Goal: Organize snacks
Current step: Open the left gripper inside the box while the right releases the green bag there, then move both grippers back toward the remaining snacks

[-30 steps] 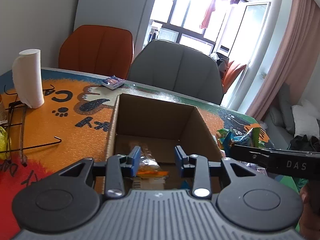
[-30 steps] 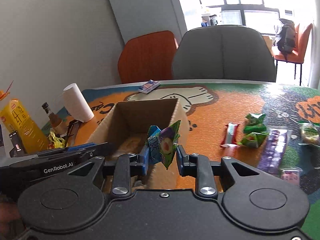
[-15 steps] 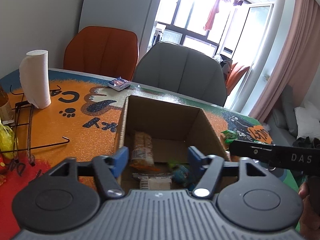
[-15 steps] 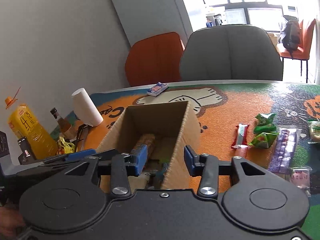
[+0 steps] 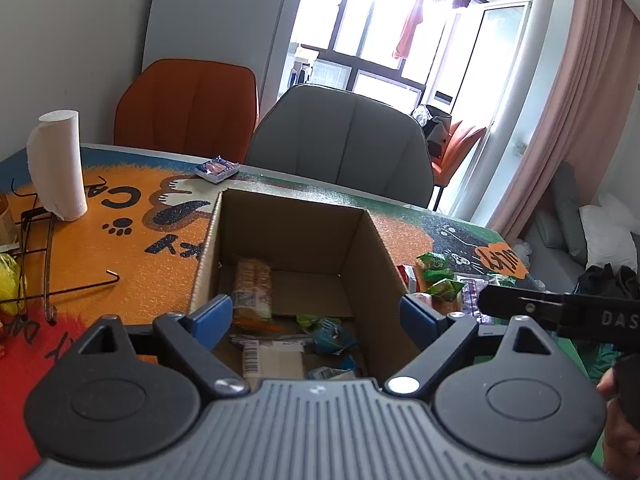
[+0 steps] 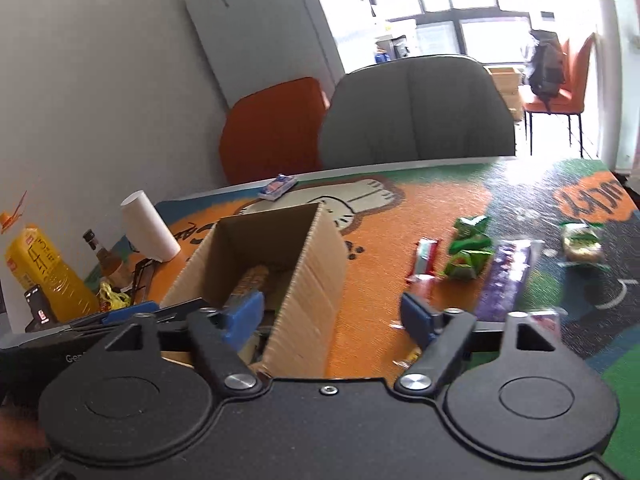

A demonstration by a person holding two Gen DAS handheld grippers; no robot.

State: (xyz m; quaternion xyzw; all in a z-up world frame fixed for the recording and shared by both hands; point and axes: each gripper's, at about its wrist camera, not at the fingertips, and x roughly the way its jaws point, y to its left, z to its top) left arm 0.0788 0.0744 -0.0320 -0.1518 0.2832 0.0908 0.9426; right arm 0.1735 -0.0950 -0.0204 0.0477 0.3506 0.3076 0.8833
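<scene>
The left gripper (image 5: 316, 316) is hovering over the near end of the box (image 5: 294, 216). Its jaws are opening, the fingers spread wide, nothing between the pads. Below and ahead of the fingers, inside the box, several snacks are lying: a cracker pack (image 5: 252, 282) just beyond the left finger, a green-blue pouch (image 5: 326, 328) between the fingers, and a white packet (image 5: 270, 356) nearest the gripper body.

The right gripper (image 6: 334, 316) is hanging at the box's right wall (image 6: 308, 292). Its jaws are opening, the fingers spread apart and gripping nothing. The left finger (image 6: 242, 316) is sitting over the box interior; the right finger (image 6: 418, 318) is sitting outside it, above the mat (image 6: 380, 264). Beyond the right finger, loose snacks are lying on the mat: a red bar (image 6: 424, 258), green pouches (image 6: 468, 248), a purple pack (image 6: 506, 278), and a biscuit pack (image 6: 580, 242) farther right. A paper roll (image 6: 148, 226) is standing beyond and left of the box.
</scene>
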